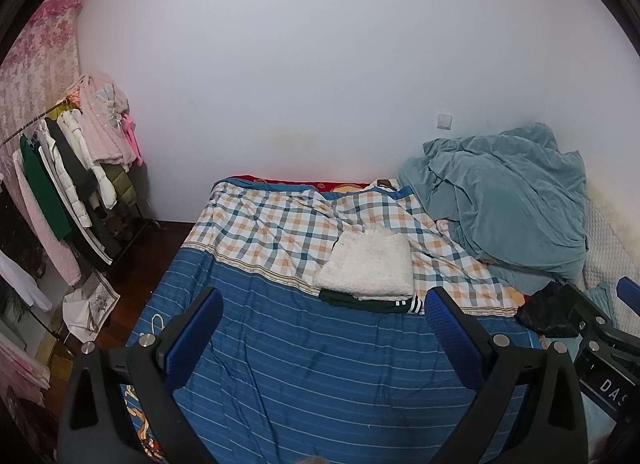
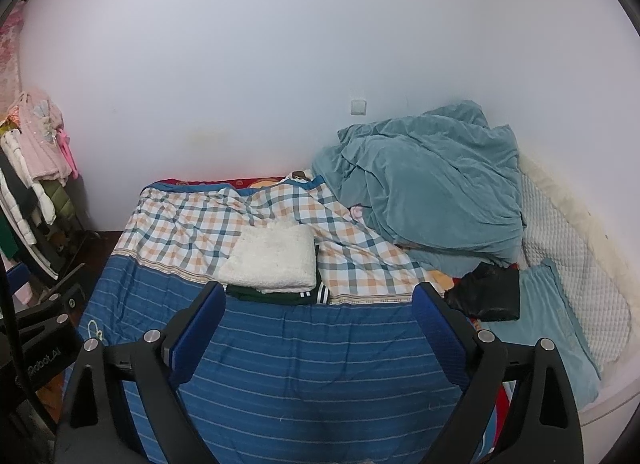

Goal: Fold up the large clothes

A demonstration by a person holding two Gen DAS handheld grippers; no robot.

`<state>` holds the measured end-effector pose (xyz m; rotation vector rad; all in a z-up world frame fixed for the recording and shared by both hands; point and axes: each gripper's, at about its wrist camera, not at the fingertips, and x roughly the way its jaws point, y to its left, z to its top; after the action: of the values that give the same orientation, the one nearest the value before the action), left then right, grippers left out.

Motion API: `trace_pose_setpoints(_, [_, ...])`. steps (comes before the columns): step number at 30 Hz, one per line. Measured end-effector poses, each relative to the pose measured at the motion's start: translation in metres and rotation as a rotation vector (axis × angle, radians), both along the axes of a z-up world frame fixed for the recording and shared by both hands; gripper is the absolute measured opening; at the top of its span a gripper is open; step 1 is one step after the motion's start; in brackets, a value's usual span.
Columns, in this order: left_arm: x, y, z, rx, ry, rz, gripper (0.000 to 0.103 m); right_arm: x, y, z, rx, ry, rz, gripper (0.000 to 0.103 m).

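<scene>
We held both tools out over the bed (image 1: pixel 304 376), and neither had anything in it: the left tool (image 1: pixel 324 328) had its blue pads spread wide apart, and the right tool (image 2: pixel 320 324) stood just as wide, nothing between its fingers.

The clothes lay together on the bed. A white fleecy garment (image 1: pixel 370 266) sat folded in a neat block, resting on a folded dark green piece with striped cuffs (image 1: pixel 372 304) that poked out from under its near edge. We judged the fleece to be light, thick and springy — it would puff back open unless pressed flat — and not slippery, so the pads should bite well on a doubled edge or corner. The green piece looked thinner and limper. To the right of the white stack lay a crumpled black garment (image 2: pixel 486 294), apparently unfolded; it looked soft and floppy, and we would take it by two corners or the shoulders to spread it, though its shape was hard to read.

Under the stack, the quilt was blue-striped nearer us and checked (image 1: pixel 280 224) beyond — soft and wrinkled, so it would give under any pressing. Behind and to the right of the stack a teal blanket (image 2: pixel 432 184) was heaped against the white wall (image 1: pixel 320 64). Far to the left of the stack stood a crowded clothes rack (image 1: pixel 72 184).
</scene>
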<state>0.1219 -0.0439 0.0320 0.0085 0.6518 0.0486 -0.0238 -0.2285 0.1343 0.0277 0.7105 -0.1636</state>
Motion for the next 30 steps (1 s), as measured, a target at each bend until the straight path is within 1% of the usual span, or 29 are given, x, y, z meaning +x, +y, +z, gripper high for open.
trace_pose_setpoints(9, [0.0008, -0.0050, 0.0017, 0.010, -0.008, 0.003, 0.103, 0.0017, 0.0023, -0.0003, 0.000, -0.009, 0.001, 0.096])
trace_pose_setpoints(30, [-0.0028, -0.0004, 0.0042, 0.009, -0.006, 0.006, 0.103, -0.0034, 0.0065, -0.0001, -0.002, -0.012, -0.013, 0.097])
